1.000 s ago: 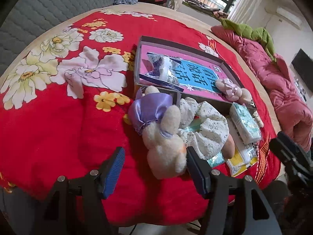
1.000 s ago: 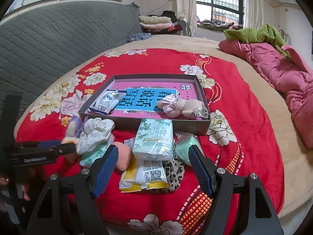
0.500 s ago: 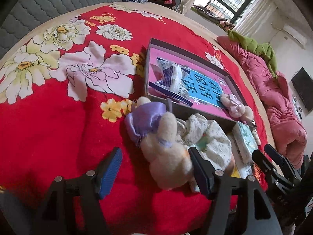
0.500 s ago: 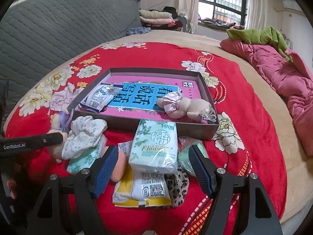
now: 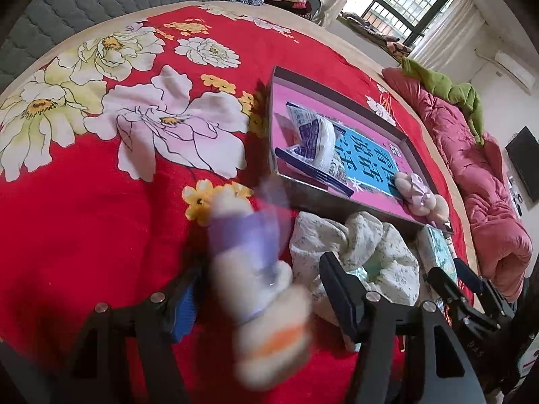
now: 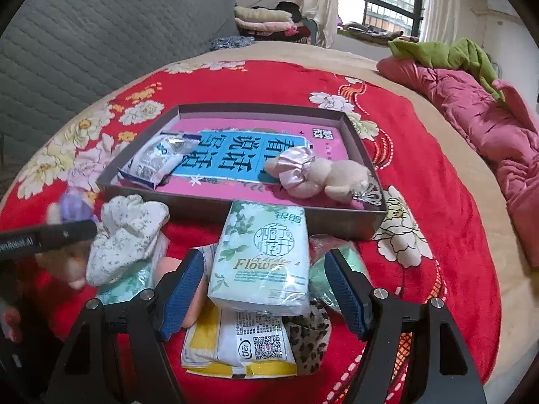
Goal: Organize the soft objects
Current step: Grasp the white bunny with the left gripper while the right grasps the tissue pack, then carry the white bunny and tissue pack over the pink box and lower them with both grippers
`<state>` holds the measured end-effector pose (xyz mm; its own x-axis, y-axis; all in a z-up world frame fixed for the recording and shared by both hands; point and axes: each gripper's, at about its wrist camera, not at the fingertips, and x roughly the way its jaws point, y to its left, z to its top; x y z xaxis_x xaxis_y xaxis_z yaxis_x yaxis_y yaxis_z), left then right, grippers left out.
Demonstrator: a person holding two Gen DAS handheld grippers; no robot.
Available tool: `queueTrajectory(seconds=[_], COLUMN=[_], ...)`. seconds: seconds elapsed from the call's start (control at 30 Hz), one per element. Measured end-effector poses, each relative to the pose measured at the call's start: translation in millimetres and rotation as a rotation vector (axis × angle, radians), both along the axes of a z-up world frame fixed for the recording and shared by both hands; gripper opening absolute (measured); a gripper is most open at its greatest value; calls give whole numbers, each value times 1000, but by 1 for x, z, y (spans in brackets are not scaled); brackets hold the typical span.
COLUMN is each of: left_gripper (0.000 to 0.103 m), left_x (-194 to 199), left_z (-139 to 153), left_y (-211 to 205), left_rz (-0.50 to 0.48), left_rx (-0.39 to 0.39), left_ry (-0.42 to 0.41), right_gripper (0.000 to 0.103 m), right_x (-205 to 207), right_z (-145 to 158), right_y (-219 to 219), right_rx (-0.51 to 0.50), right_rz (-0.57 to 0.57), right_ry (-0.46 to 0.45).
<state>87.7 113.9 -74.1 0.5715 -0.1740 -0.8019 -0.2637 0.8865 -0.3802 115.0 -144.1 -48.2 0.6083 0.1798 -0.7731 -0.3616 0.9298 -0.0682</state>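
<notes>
A plush toy in a purple dress [image 5: 246, 256] lies blurred between the fingers of my left gripper [image 5: 259, 293]. The jaws are closing, and a gap shows at the left pad. My right gripper [image 6: 262, 291] is open and straddles a green-white tissue pack [image 6: 262, 256] without touching it. This pack tops a pile with a yellow packet [image 6: 235, 346] and a leopard cloth [image 6: 310, 336]. A white floral cloth [image 6: 124, 235] lies between the two grippers. The grey box [image 6: 363, 225] behind holds a plush in a pink dress [image 6: 316, 175] and a blue-white packet [image 6: 151, 161].
All of it lies on a red flowered blanket [image 6: 438, 202] on a bed. A pink quilt [image 6: 488, 128] with a green cloth [image 6: 438, 54] runs along the right side. The grey padded headboard [image 6: 84, 40] is at the left, with folded clothes [image 6: 262, 20] beyond the bed.
My left gripper has come down over the purple-dressed plush, which now sits deeper between its fingers and is blurred. My right gripper has moved in low around the tissue pack.
</notes>
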Motion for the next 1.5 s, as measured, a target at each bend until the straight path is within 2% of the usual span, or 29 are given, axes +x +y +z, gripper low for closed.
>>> queueTrajectory(seconds=[0.1, 0.27, 0.43, 0.67, 0.93, 1.37, 1.5], left_gripper=[63, 50, 43, 34, 34, 34, 34], left_x=[1, 2, 1, -3, -7, -16, -17], left_z=[-1, -4, -5, 1, 14, 36, 42], left_y=[0, 3, 7, 10, 9, 5, 4], left_rz=[1, 6, 9, 16, -2, -21, -29], left_rx=[9, 2, -22, -44, -55, -24, -4], left_ry=[-8, -16, -23, -56, -133, -244, -257], right_gripper=[75, 75, 57, 53, 53, 53, 53], right_x=[2, 4, 4, -2, -11, -18, -19], right_z=[-4, -9, -9, 0, 14, 28, 35], right_y=[3, 6, 6, 2, -2, -8, -10], right_rx=[-17, -19, -27, 4, 23, 55, 62], right_rz=[-4, 6, 15, 20, 31, 11, 7], right_ry=[-9, -9, -21, -49, -81, -100, -120])
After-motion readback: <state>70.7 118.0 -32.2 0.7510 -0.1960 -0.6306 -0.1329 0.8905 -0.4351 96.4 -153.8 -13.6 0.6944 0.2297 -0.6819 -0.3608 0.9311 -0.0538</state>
